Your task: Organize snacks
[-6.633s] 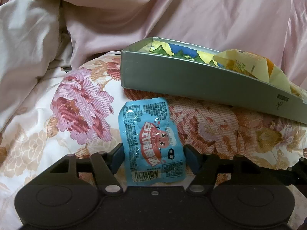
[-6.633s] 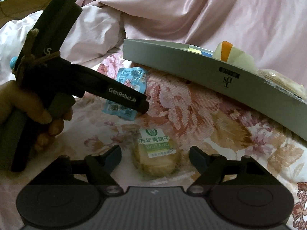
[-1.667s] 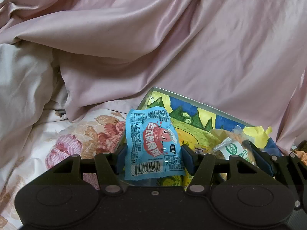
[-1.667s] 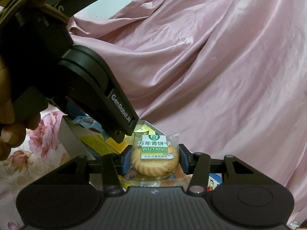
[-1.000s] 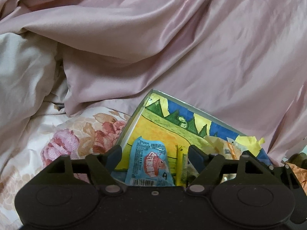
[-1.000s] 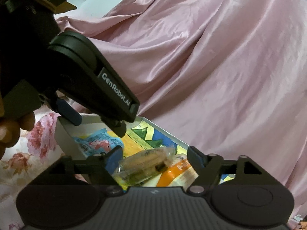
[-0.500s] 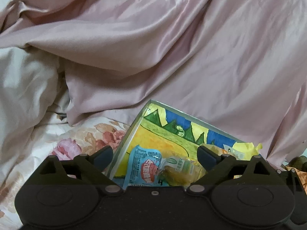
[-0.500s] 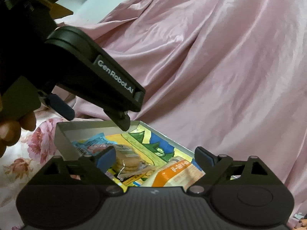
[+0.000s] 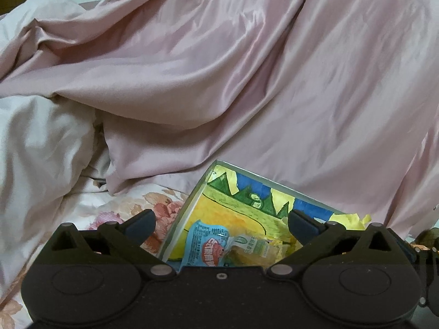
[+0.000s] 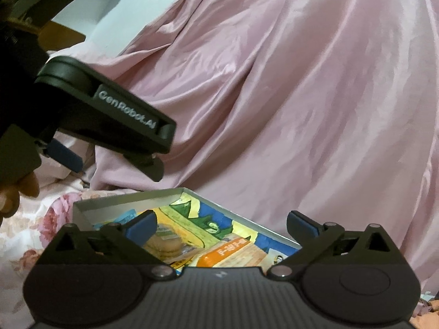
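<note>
A grey box [image 9: 181,220] with a painted yellow, green and blue bottom lies on the floral bedspread. In the left wrist view a blue snack packet [image 9: 205,248] and a clear-wrapped biscuit [image 9: 251,249] lie inside it. My left gripper [image 9: 221,226] is open and empty above them. In the right wrist view the box [image 10: 129,200] holds the biscuit [image 10: 164,244] and an orange-labelled packet [image 10: 233,255]. My right gripper [image 10: 221,226] is open and empty over the box. The left gripper [image 10: 115,148] hangs above the box's left corner.
A pink satin quilt [image 9: 260,82] is heaped behind the box and rises steeply. A pale pillow or sheet [image 9: 35,148] lies at the left. The floral bedspread [image 9: 123,208] shows left of the box. A hand [image 10: 16,192] holds the left gripper.
Both grippers have opened and dropped their snacks into the box. Both have since lifted and pulled back a little, jaws wider.
</note>
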### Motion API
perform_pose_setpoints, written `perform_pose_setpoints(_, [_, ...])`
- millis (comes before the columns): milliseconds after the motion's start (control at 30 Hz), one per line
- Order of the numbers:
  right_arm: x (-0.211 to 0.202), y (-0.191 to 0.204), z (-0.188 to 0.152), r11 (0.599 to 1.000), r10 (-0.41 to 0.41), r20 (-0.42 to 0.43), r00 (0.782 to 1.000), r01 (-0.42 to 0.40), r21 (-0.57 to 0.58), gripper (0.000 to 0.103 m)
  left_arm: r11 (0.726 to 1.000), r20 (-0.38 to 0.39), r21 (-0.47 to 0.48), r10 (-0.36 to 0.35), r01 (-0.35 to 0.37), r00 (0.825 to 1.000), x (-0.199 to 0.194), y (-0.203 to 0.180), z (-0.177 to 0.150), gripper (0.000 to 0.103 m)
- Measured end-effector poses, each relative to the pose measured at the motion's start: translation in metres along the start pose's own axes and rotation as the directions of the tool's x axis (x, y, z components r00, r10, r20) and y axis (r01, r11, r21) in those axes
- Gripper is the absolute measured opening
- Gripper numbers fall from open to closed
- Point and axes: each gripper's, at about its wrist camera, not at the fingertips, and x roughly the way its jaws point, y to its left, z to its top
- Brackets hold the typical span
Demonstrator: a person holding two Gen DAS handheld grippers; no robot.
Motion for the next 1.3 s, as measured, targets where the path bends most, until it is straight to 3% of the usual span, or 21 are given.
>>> perform_pose_setpoints(733, [-0.030, -0.038, 0.015, 0.981, -0.052, 0.017, 0.999, 0.048, 0.186, 0.103, 0.997, 0.065, 0.046, 0.055, -0.058, 0.996, -0.039, -0.013, 0.000, 0.102])
perform_pose_setpoints(1300, [-0.070, -0.052, 0.015, 0.961, -0.072, 0.011, 0.997, 0.067, 0.267, 0.103, 0.989, 0.135, 0.089, 0.106, -0.118, 0.985, -0.081, -0.015, -0.028, 0.102])
